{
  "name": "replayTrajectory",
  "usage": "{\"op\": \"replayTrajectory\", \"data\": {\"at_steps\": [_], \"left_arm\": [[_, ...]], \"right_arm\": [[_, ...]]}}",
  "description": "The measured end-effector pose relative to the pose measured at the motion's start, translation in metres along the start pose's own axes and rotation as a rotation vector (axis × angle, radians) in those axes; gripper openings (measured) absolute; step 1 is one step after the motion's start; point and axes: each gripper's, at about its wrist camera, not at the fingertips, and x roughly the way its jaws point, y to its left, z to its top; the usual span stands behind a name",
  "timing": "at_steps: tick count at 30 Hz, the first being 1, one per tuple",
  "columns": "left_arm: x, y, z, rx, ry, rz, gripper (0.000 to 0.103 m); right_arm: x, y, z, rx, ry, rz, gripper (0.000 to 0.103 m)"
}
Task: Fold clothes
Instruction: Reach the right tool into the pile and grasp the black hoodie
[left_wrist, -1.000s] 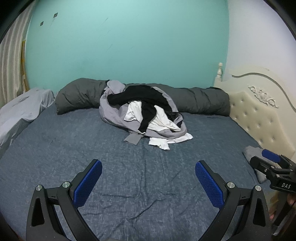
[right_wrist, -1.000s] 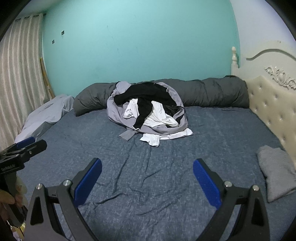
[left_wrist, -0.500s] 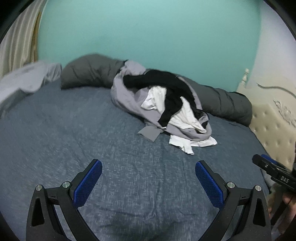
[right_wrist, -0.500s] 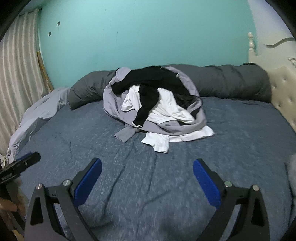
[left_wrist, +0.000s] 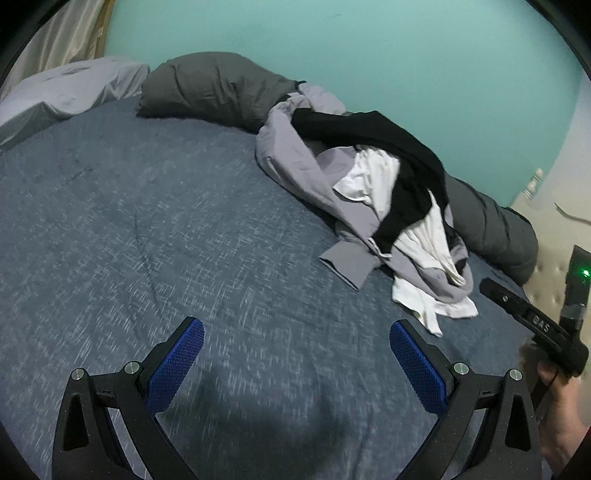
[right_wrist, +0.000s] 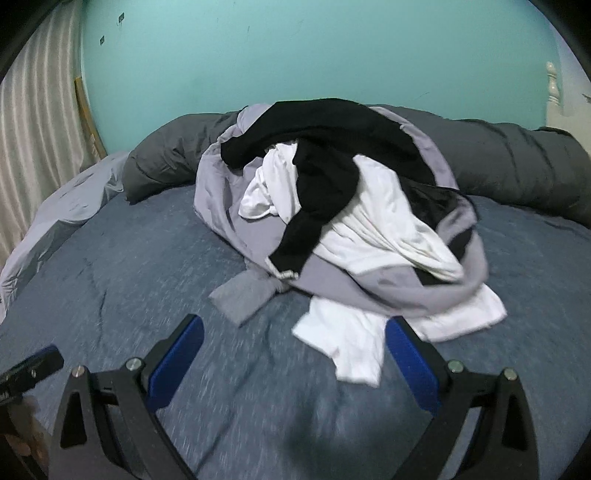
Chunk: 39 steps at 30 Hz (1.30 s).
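Moving in close is the big change here: a second ago the pile (right_wrist: 343, 221) of clothes sat far off in the middle of the bed (right_wrist: 147, 266), and now it fills much of the right wrist view. The right tongs (right_wrist: 295, 354) have come right up to it. Their jaws are wide open and hold nothing, and the white shirt (right_wrist: 347, 343) at the front of the pile lies just ahead of them, partly between the blue pads (right_wrist: 410, 369).

The left tongs (left_wrist: 295, 365) have moved up too, but they hang over bare bed off to the left of the pile (left_wrist: 376, 192). They are wide open and empty as well. From that side you can see the right tongs (left_wrist: 535, 325) and the hand (left_wrist: 561, 413) that holds them, at the right edge.

The pile is still a heap. A black top (right_wrist: 325, 155) lies over the white shirt, and a gray piece (right_wrist: 221, 192) wraps around both, with a gray sleeve (right_wrist: 243, 299) sticking out in front. A dark rolled blanket (right_wrist: 517, 162) lies behind them.

So nothing is folded yet. I think the reach is nearly done, and the next job is to pinch one piece, maybe the white shirt, and pull it free. It may drag the others along, since they are tangled.
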Motion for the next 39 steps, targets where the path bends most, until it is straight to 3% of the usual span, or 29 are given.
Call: {"op": "replayTrajectory", "data": {"at_steps": [8, 13, 22, 23, 24, 27, 28, 33, 39], "left_arm": [[0.034, 0.023, 0.005, -0.029, 0.011, -0.005, 0.103], [0.047, 0.041, 0.008, -0.055, 0.012, 0.003, 0.103], [0.051, 0.051, 0.008, -0.059, 0.01, -0.041, 0.103], [0.05, 0.051, 0.007, -0.057, 0.008, -0.047, 0.103], [0.048, 0.051, 0.006, -0.053, 0.005, -0.05, 0.103], [0.045, 0.05, 0.003, -0.032, 0.001, -0.061, 0.103], [0.043, 0.05, 0.002, -0.028, 0.003, -0.065, 0.103], [0.029, 0.051, -0.004, -0.034, 0.009, -0.065, 0.103], [-0.001, 0.046, -0.024, -0.029, 0.033, -0.056, 0.103]], "right_arm": [[0.085, 0.002, 0.032, -0.011, 0.039, -0.019, 0.099], [0.125, -0.005, 0.048, 0.016, 0.03, -0.052, 0.093], [0.183, -0.003, 0.065, 0.013, 0.068, -0.079, 0.06], [0.186, -0.003, 0.065, 0.006, 0.076, -0.085, 0.049], [0.19, -0.002, 0.066, -0.002, 0.084, -0.092, 0.032], [0.193, -0.001, 0.064, -0.018, 0.108, -0.1, 0.008], [0.189, -0.001, 0.064, -0.016, 0.101, -0.096, 0.006], [0.154, -0.001, 0.058, -0.034, 0.037, -0.06, 0.003], [0.078, 0.003, 0.036, -0.071, -0.002, -0.001, 0.003]]}}
